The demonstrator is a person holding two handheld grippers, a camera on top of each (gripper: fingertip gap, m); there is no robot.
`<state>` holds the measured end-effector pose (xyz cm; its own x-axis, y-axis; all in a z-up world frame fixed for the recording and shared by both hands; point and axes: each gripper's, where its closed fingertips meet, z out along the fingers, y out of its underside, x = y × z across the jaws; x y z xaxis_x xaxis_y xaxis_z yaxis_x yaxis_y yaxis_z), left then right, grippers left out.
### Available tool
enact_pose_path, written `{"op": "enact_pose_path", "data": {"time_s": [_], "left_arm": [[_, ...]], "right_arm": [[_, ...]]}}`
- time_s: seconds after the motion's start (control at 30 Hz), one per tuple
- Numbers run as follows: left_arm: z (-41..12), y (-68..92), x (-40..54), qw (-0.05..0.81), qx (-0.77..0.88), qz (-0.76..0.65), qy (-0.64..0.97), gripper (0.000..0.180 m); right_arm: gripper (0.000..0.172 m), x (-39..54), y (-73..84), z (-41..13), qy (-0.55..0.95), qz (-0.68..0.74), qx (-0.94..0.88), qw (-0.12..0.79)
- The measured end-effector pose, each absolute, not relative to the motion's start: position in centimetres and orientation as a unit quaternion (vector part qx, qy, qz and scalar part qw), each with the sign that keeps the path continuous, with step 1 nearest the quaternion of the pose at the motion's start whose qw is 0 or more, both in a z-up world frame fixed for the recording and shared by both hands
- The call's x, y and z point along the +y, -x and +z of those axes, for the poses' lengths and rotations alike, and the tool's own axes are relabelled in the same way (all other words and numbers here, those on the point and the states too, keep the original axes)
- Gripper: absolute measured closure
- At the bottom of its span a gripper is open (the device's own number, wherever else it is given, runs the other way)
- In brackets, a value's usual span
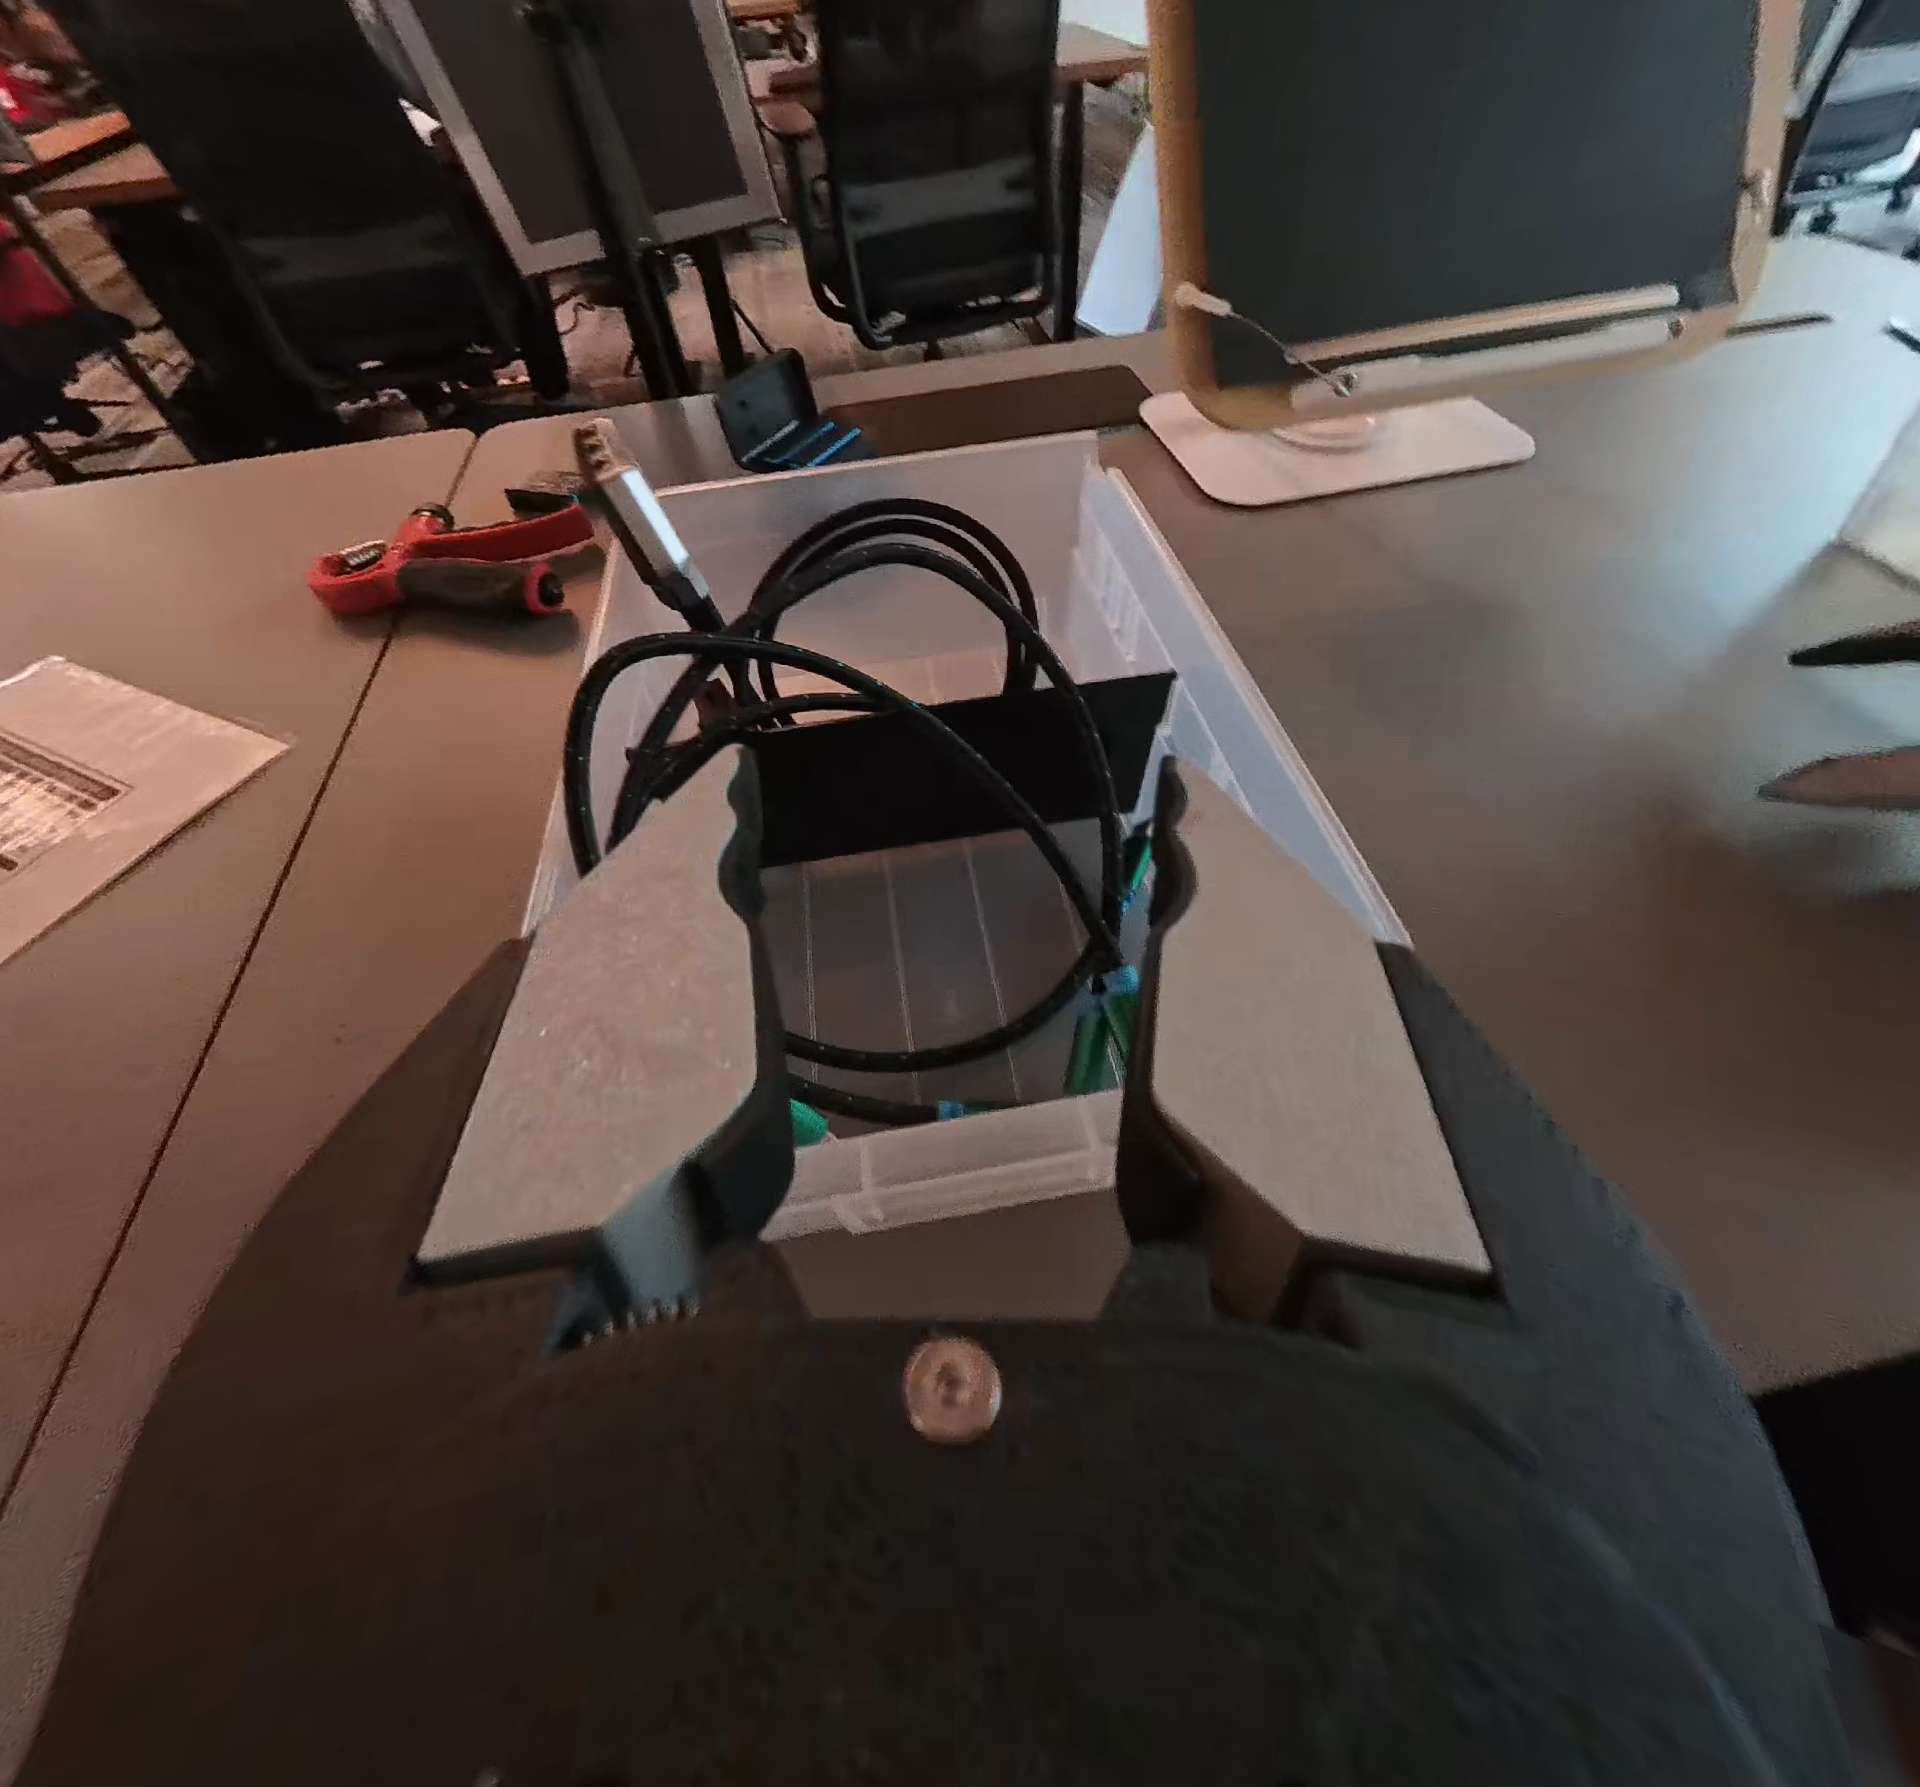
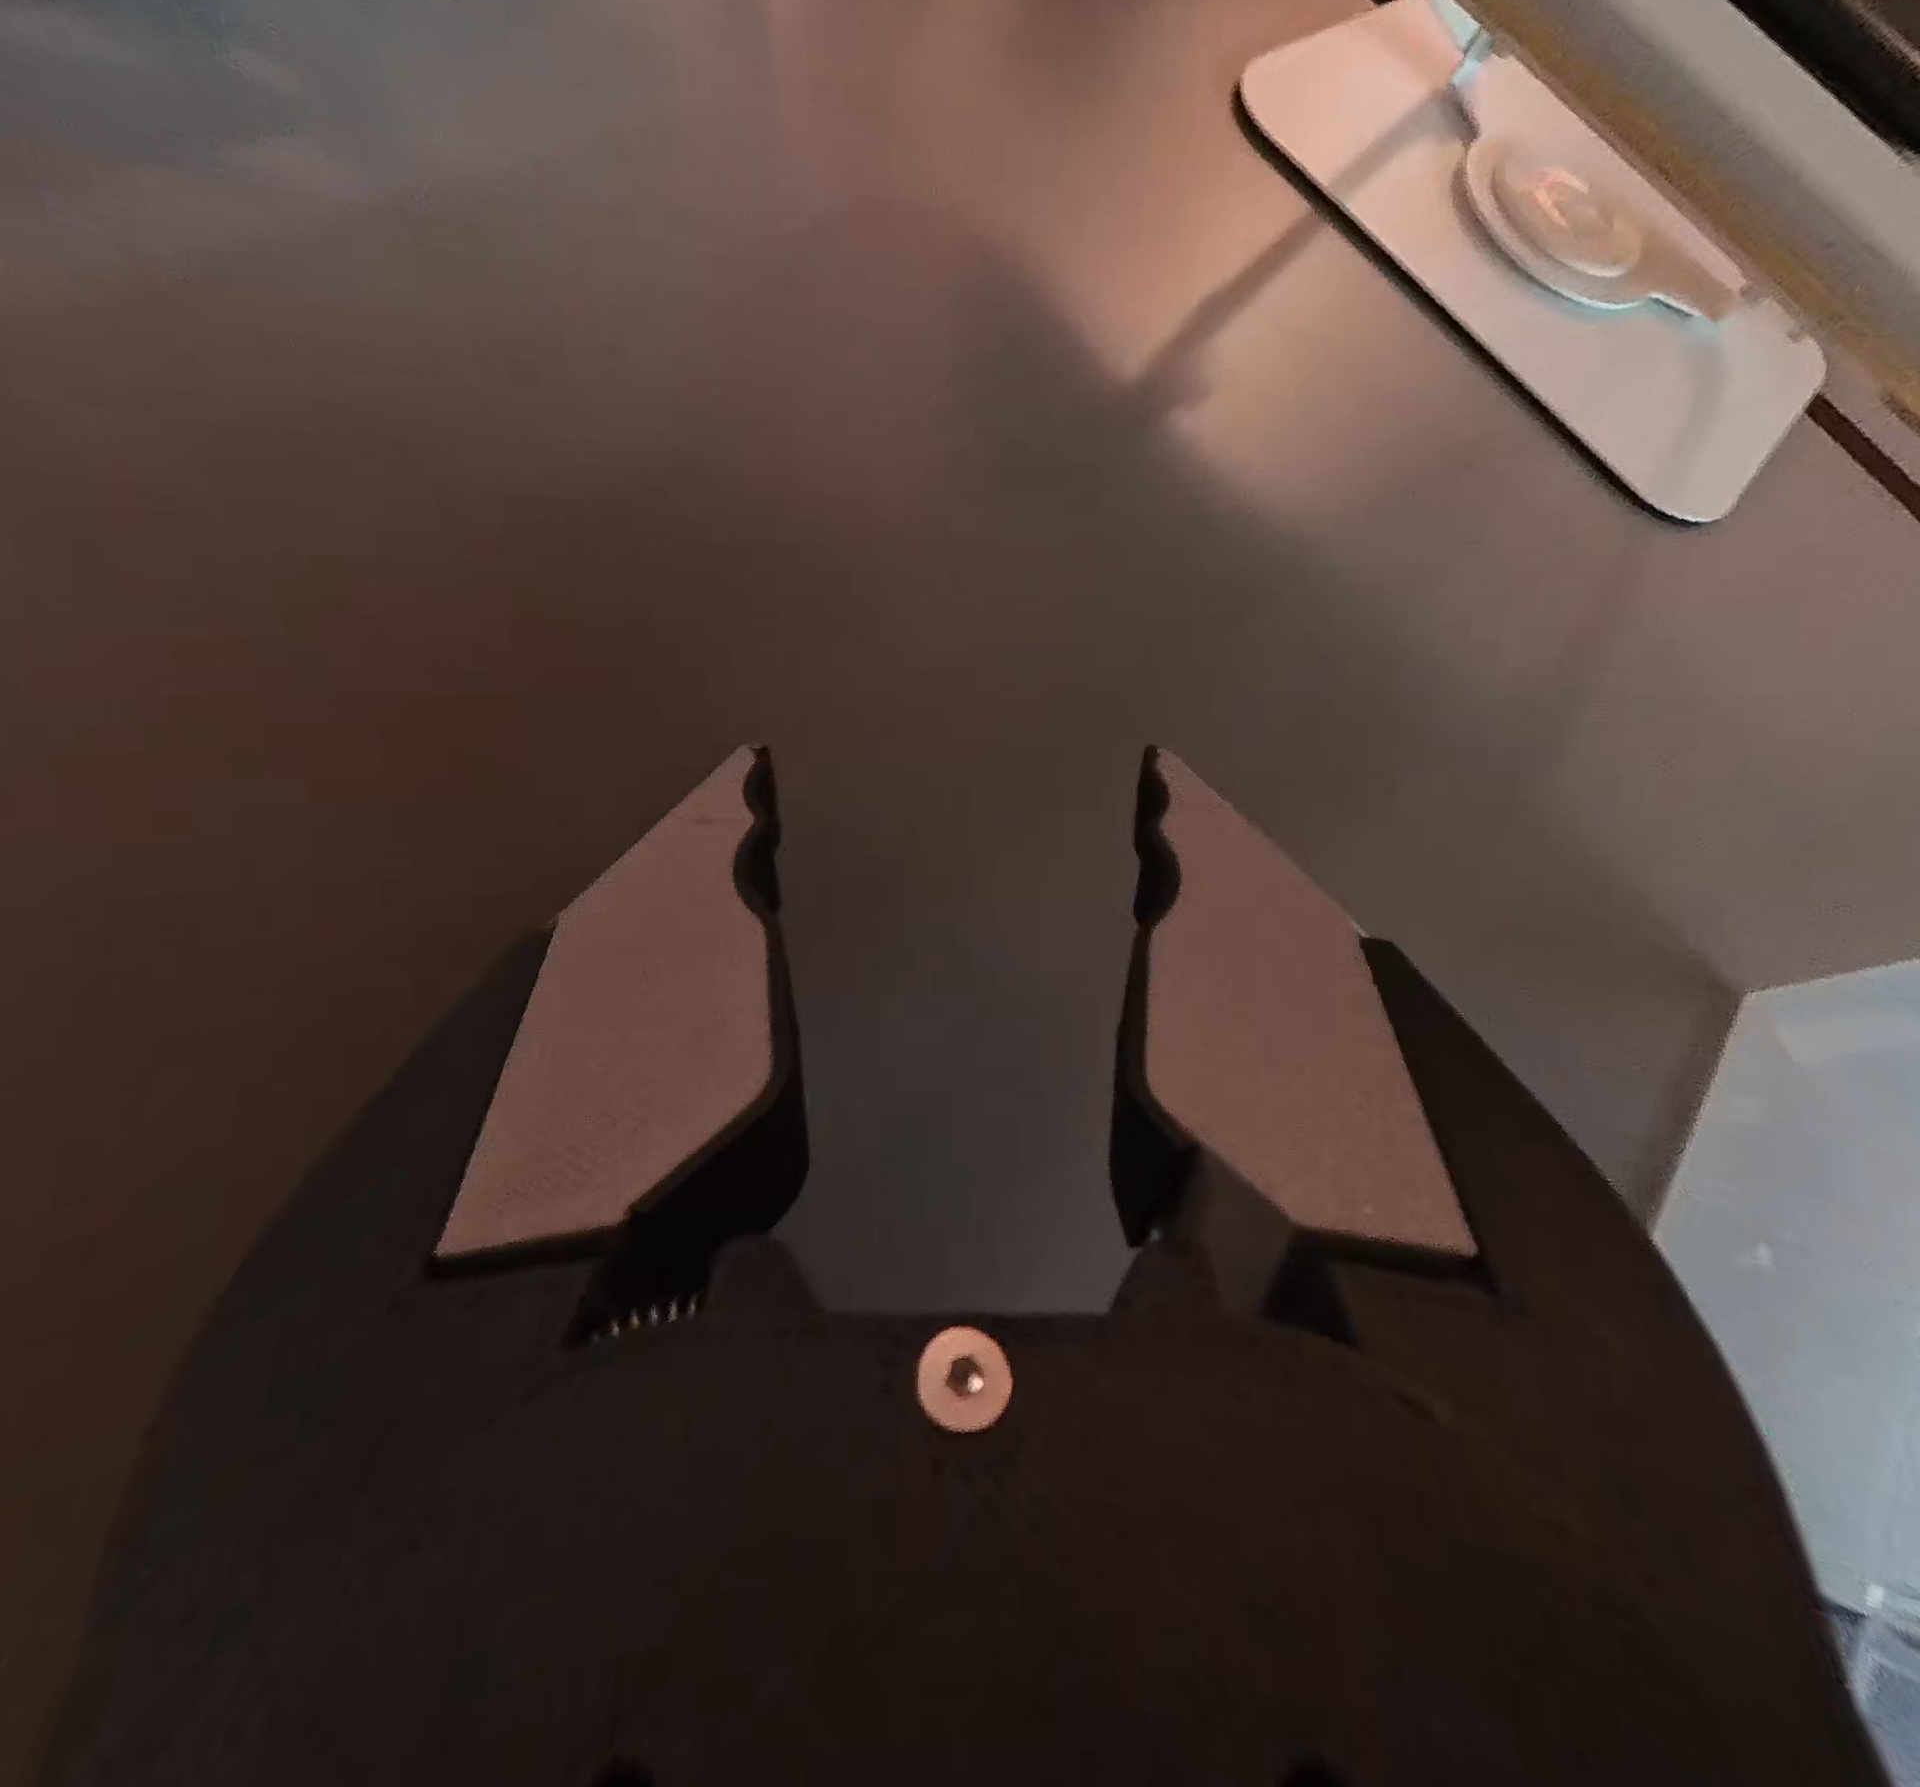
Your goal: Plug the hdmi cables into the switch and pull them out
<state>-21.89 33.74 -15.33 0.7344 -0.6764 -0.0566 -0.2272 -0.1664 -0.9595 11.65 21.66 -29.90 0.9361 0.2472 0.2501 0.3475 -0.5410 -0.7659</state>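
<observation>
A clear plastic bin (image 1: 1226, 615) stands on the dark table in the left wrist view. Inside it lie looped black braided HDMI cables (image 1: 935, 594) and a black switch box (image 1: 935, 771) standing across the bin. One silver HDMI plug (image 1: 649, 532) sticks up over the bin's far left rim. My left gripper (image 1: 958, 792) is open above the bin's near half, with the switch beyond its fingertips and a cable loop passing under them; nothing is gripped. My right gripper (image 2: 954, 771) is open and empty above bare table, and its fingers are just visible at the right edge of the left wrist view (image 1: 1860, 719).
A monitor on a white stand base (image 1: 1340, 444) stands at the back right, also in the right wrist view (image 2: 1538, 251). A red hand tool (image 1: 447, 563) and a sheet of paper (image 1: 104, 781) lie left of the bin. Green items (image 1: 1101, 1031) lie inside the bin. Office chairs stand beyond the table. My hands' fingertips stand some 40 cm from each other.
</observation>
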Motion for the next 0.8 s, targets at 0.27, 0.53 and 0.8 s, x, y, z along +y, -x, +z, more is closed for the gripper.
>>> {"op": "enact_pose_path", "data": {"time_s": [0.27, 0.53, 0.8], "left_arm": [[-14.6, 21.8, 38.9, 0.574, 0.260, -0.192, 0.752, 0.107], [-16.2, 21.4, 50.6, 0.542, 0.220, -0.118, 0.803, 0.119], [-19.8, 18.5, 52.7, 0.435, 0.282, -0.148, 0.842, 0.142]], "right_arm": [[0.098, 21.6, -12.1, -30.5, 0.882, -0.085, -0.169, 0.432], [0.101, 21.4, -12.2, -30.6, 0.886, -0.073, -0.162, 0.428], [0.112, 21.3, -12.1, -30.5, 0.878, -0.103, -0.177, 0.432]]}}
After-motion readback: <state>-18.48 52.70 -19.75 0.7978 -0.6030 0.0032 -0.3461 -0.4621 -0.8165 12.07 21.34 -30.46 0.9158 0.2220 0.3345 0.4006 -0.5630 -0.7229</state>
